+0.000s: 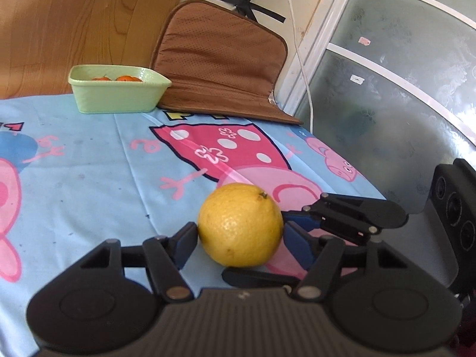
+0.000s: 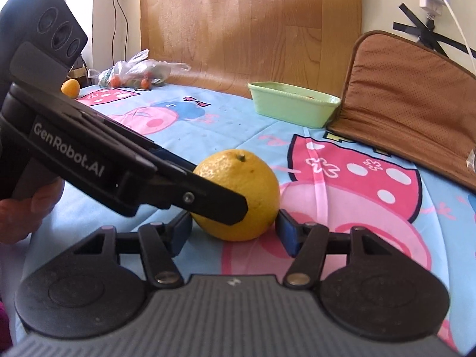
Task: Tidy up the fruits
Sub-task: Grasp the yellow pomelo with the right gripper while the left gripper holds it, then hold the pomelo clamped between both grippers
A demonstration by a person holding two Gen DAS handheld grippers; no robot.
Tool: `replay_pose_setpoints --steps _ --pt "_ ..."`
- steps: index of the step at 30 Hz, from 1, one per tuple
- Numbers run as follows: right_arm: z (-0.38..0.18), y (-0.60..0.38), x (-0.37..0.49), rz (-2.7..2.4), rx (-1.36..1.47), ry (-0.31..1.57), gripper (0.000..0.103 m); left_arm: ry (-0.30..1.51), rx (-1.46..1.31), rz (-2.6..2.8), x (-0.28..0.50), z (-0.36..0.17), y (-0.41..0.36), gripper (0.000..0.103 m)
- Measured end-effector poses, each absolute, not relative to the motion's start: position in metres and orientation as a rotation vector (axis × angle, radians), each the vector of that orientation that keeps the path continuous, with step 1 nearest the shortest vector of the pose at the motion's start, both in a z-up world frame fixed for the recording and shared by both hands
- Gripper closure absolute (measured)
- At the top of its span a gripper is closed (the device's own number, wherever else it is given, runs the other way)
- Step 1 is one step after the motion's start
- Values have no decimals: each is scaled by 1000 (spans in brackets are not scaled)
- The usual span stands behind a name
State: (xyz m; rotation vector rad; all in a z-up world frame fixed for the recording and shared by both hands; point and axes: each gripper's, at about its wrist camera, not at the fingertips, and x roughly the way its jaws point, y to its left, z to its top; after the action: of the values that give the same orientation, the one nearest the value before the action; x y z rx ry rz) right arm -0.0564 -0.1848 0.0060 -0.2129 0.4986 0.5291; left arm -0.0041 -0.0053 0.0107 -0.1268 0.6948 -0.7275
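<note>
We're working over a table w/ a blue cartoon cloth (image 1: 89,178), and a brown cushion (image 1: 220,59) is leaning against the wall at the back. Beside it a green tub (image 1: 116,95) is sitting w/ a couple of small orange fruits (image 1: 128,78) already inside, so we're reading that as the drop spot, well apart from us. The big yellow citrus (image 1: 240,226) is resting on the cloth near the table's front, stem up. Our left gripper (image 1: 239,238) is bracketing it: the left pad (image 1: 186,239) is touching or nearly touching the skin, the other pad looks just off it, so it's spread, not clamped yet. Our right gripper (image 2: 235,232) is also straddling the fruit, fingers wide w/ visible gaps both sides, holding nothing. Two tools on one fruit is crowding things; the left gripper's arm is crossing the right cam's view. For a good grab we're suggesting one gripper backs off, the other centers on the widest part, pads level, and squeezes gently since the fruit is round and prob. rolls or squirts out if pinched off-center. A small orange fruit (image 2: 70,87) and a plastic bag (image 2: 136,71) are waiting at the far edge.
</note>
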Motion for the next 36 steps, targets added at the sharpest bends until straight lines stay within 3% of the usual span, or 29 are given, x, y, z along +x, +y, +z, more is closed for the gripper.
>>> replay_pose_setpoints --steps 10,13,20,25,29,31,36 --pt "4 -146 -38 596 -299 485 37 679 -244 -684 5 3 44 38" --pt "4 -146 -37 600 -297 485 36 672 -242 -686 5 -3 43 29" --pt "6 -149 -39 594 -306 473 28 646 -279 -682 4 -3 50 28" --pt "8 -149 -39 628 -389 430 26 627 -285 -703 2 -3 51 38" --pt "10 -145 -36 673 -465 385 27 608 -230 -689 -4 -1 42 38" --pt "9 -145 -34 696 -455 387 33 601 -218 -683 -6 -1 40 39" --pt "7 -144 -34 682 -450 384 33 599 -218 -686 -5 -1 40 39"
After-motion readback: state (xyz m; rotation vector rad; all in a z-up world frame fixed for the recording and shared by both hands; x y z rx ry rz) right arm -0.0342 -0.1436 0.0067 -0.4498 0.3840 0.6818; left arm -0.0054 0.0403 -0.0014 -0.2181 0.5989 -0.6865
